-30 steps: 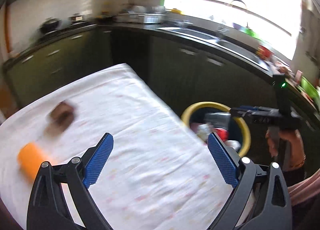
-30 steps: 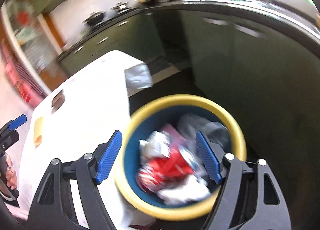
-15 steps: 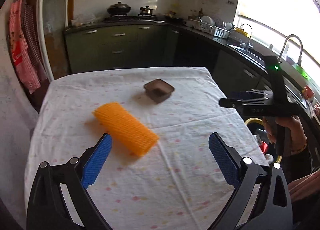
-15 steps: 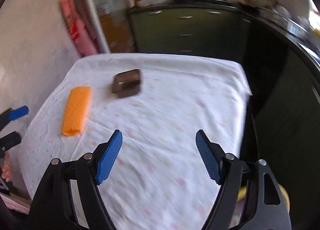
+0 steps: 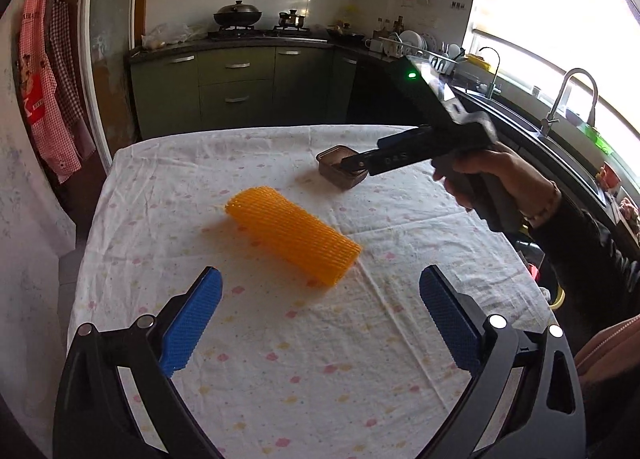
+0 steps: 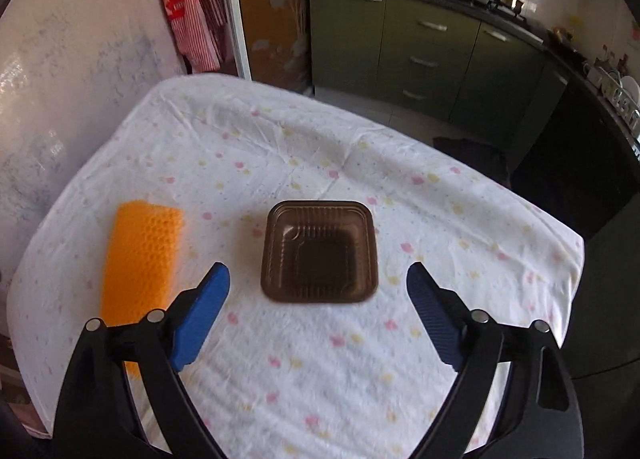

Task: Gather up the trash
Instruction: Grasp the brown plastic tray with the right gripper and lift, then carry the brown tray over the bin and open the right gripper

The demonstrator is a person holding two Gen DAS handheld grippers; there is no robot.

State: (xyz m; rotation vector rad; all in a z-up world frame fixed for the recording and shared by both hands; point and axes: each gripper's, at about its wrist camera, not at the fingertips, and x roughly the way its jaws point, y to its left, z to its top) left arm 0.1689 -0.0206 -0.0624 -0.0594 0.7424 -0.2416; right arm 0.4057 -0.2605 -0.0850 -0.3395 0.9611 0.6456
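1. The right gripper is spreading its blue pads wider at this moment; nothing is sitting between them and they are touching nothing. It is hanging above the table, pointing down at the brown plastic tray, which is lying open side up on the floral tablecloth just ahead of the pads.
2. The left gripper is standing wide open and empty, its pads hovering over bare cloth. The orange foam net sleeve is lying on the cloth just ahead of it, slanting away toward the far left.
3. The left wrist view is showing what the right one cannot: a hand gripping the right gripper's handle, a dark sleeve behind it, and the fingers reaching over the brown tray. Whether they are touching it cannot be told from there. A sliver of a yellow bin rim is peeking past the table's right edge.
4. The right wrist view is showing the tray's ribbed, empty inside and the sleeve lying well left of it, apart.
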